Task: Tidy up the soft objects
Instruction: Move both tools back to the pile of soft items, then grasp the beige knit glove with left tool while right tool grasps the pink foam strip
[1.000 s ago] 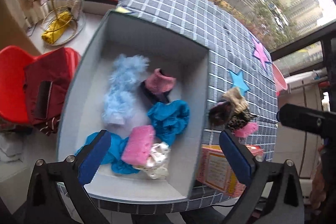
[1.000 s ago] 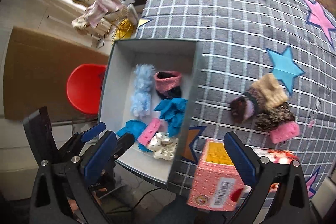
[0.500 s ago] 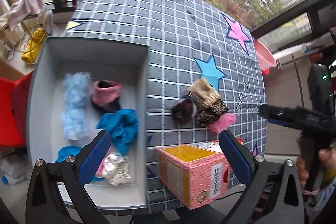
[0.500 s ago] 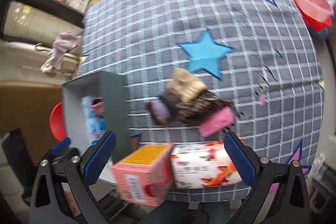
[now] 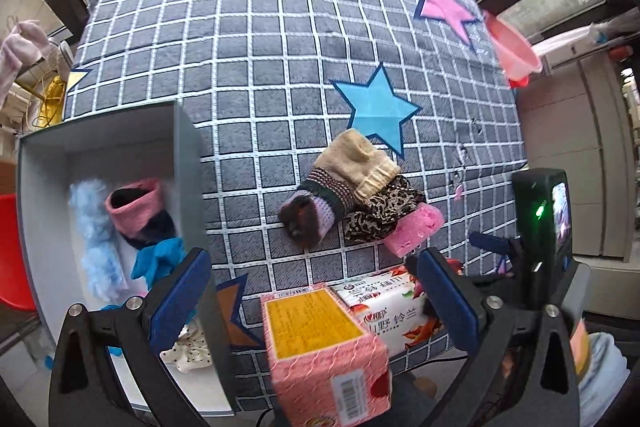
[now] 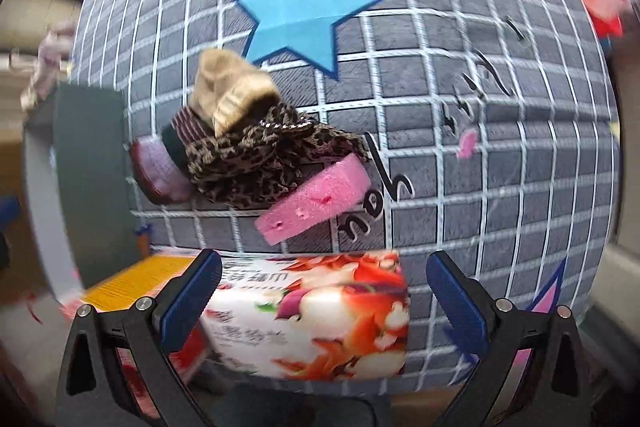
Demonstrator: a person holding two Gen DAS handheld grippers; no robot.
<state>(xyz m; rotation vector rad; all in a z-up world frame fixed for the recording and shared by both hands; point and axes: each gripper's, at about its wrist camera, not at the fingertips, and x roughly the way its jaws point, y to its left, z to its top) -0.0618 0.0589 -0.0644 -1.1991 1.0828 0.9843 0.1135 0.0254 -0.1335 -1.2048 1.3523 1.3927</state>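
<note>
Left wrist view: remaining pile of soft items sits mid-cloth, just below the blue star (image 5: 376, 111) appliqué. Pile = beige knit sock (image 5: 360, 157) on top, striped purple sock (image 5: 310, 215) toward the bin, leopard-print scrunchie (image 5: 382, 213) and pink sponge (image 5: 414, 229) on the side facing the near right corner. All four touch or overlap one another.

Grey bin (image 5: 188, 163) stands at the near left edge of the checked tablecloth (image 5: 240, 47). Already inside: fluffy light-blue item (image 5: 94, 231), pink-cuffed dark sock (image 5: 138, 209), crumpled blue cloth (image 5: 158, 261), white dotted fabric (image 5: 188, 345). Judgement: task roughly half done; four pieces left to transfer.

Left gripper (image 5: 312, 301) jaws spread wide, holding nothing; it hangs over the near edge above a pink carton (image 5: 324, 351) and a tissue pack (image 5: 384, 307). Right gripper (image 6: 322, 301) jaws also wide apart, empty, with the tissue pack (image 6: 316, 319) between and below them; the pile lies ahead of it, apart from the fingers.

View differences:
- Left wrist view alone shows the bin's contents; right wrist view gives only its outer wall (image 6: 90, 155), blurred.
- Left wrist view also catches the right gripper's body at the right edge, green light on, and a pink basin (image 5: 512, 47) off the far right corner.
- Right wrist view shows the sponge (image 6: 316, 199) closely, with small holes in its face, the scrunchie (image 6: 260, 163) draped over it, and lettering stitched on the cloth beside it.
</note>
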